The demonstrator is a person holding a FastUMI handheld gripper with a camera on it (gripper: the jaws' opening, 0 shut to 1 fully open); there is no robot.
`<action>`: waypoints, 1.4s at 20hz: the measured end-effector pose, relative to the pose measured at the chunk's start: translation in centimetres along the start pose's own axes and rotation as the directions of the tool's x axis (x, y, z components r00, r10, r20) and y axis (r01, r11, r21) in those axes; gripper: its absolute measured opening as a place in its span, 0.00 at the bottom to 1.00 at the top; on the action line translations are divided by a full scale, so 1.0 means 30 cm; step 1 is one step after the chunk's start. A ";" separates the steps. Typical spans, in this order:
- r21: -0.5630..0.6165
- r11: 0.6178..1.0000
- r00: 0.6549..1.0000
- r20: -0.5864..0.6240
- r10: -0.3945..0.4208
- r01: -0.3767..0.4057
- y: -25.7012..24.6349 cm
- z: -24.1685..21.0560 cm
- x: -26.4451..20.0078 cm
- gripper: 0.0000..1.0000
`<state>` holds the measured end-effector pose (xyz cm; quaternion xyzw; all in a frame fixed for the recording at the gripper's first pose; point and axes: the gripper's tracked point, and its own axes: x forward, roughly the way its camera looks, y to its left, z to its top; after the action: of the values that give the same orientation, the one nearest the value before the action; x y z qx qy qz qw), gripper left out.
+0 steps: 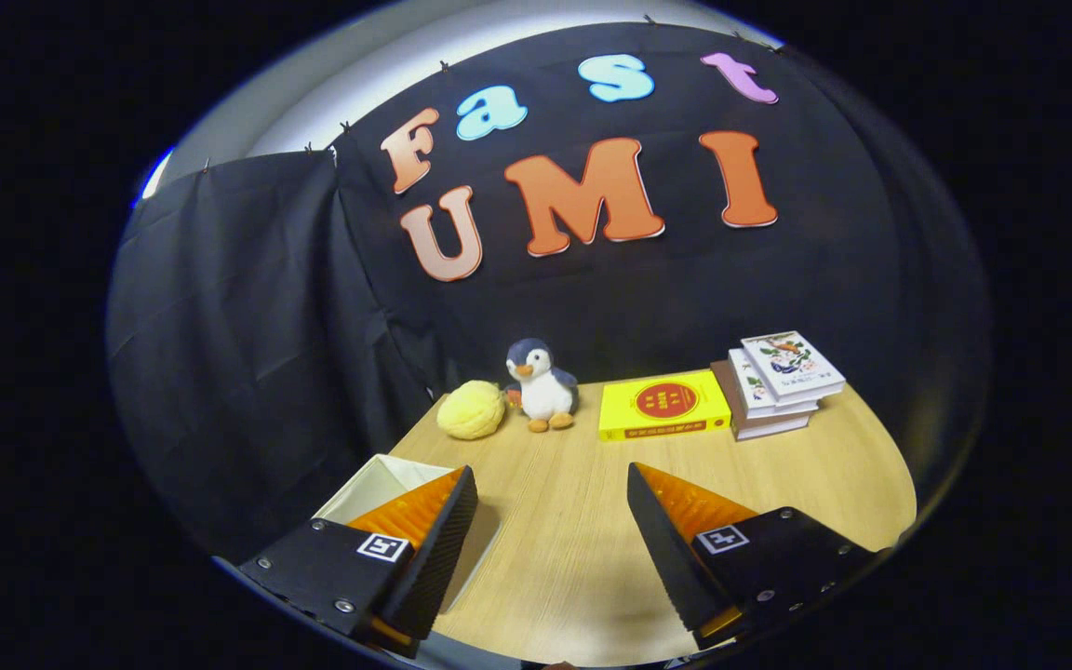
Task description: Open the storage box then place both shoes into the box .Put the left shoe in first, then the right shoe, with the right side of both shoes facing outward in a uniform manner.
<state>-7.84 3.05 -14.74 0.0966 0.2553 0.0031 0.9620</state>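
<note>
While tongs gape empty above table, storage box behind left finger

The tool is held level above the near side, its two fingers spread wide apart, with nothing gripped between them.

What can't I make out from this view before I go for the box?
- Box: gripper view, mostly hidden behind the left finger; its inside and lid state cannot be told.
- Shoes: cannot tell where they are.
- Gripper: open, holding nothing; the finger bases are cut off at the view's bottom.
- Book stack and yellow book: covers too small to read.
</note>
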 end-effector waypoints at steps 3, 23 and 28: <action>-0.049 0.998 0.991 0.128 -0.040 0.047 -0.119 0.079 -0.045 0.98; -0.084 0.981 0.889 0.442 -0.122 0.177 -0.391 0.292 -0.237 0.98; -0.095 0.981 0.891 0.440 -0.112 0.170 -0.411 0.290 -0.260 0.98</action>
<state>-10.89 -11.10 -5.83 0.0130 0.0409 -0.0714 0.9965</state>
